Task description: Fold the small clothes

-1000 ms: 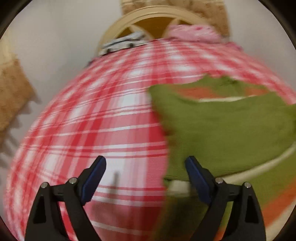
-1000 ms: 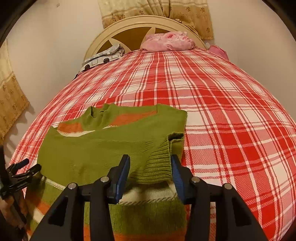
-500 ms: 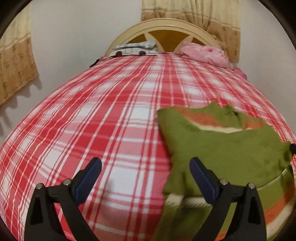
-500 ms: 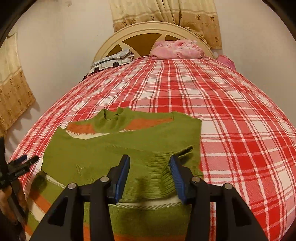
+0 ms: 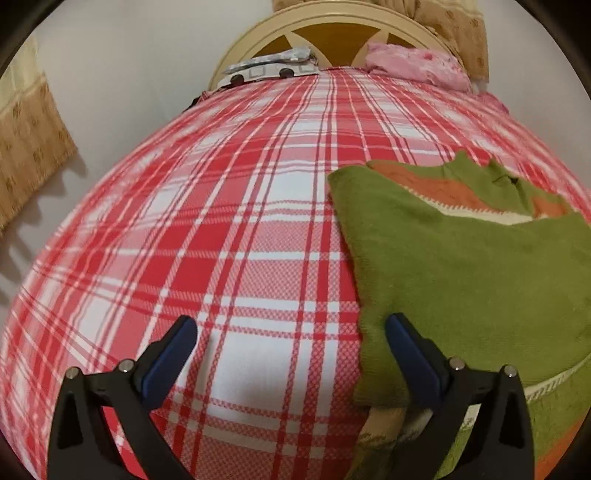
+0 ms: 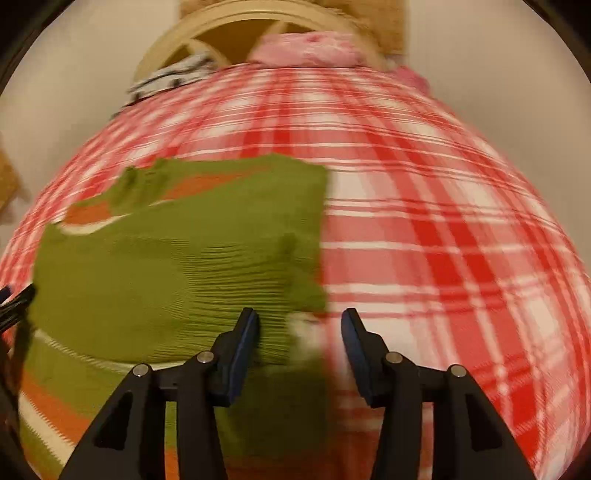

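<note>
Now, bed [image 5: 258, 221]: held sweater [image 5: 461, 266], pillow [image 5: 413, 64].
Left gripper [image 5: 288, 332]: just widened, empty.
Right gripper [image 6: 299, 325]: apart, empty, over sweater edge.

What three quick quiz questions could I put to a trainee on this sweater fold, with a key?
1. True or false: the left gripper is clamped on the green sweater.
2. What covers the bed under the sweater?
A. red plaid sheet
B. plain blue blanket
C. bare mattress
3. Fill in: by the headboard lies a ____ pillow.

Key:
1. False; its jaws have just been opening and stand wide, one finger over the sweater's edge, nothing pinched.
2. A
3. pink
</note>
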{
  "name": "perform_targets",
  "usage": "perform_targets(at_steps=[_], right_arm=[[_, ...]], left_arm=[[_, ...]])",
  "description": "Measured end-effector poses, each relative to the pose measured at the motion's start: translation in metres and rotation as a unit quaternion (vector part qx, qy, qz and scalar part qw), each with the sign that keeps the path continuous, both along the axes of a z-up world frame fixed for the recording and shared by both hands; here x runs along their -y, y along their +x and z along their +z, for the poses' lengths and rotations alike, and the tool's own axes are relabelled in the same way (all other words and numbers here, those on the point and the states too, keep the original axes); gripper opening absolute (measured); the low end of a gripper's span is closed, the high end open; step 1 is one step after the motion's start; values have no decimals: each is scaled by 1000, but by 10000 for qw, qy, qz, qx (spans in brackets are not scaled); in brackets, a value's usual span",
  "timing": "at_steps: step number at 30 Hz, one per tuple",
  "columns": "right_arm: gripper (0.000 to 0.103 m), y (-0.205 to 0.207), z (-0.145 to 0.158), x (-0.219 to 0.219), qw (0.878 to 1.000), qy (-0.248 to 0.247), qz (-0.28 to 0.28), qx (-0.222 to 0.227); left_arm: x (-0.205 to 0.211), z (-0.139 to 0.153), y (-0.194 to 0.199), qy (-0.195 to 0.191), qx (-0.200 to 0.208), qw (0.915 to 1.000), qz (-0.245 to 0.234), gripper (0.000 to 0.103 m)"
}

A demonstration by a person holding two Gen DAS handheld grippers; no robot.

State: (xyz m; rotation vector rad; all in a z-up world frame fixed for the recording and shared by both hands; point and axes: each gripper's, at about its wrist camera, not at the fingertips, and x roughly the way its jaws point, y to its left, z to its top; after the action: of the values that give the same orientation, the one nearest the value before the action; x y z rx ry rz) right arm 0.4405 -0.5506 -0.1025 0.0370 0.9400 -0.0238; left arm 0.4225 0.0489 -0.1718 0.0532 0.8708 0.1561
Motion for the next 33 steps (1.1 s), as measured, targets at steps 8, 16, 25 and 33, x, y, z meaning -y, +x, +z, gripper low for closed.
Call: perform_targets(at_steps=[8, 16, 25, 33], right_arm=[[51, -13, 18, -50, 9859, 776, 1459, 278], [51, -16, 2, -40, 9871, 1063, 1196, 26], [52, -8, -12, -45, 9903, 673, 1214, -61], [52, -20, -12, -52, 9900, 265, 1387, 28]], left_arm=[[-28, -11, 2, -488, -275, 9957, 733, 103], [-26, 15, -24, -500, 364, 9963, 594, 103], [9, 17, -39, -74, 465, 9989, 68, 103], [9, 19, -44, -93, 462, 9989, -38, 103]])
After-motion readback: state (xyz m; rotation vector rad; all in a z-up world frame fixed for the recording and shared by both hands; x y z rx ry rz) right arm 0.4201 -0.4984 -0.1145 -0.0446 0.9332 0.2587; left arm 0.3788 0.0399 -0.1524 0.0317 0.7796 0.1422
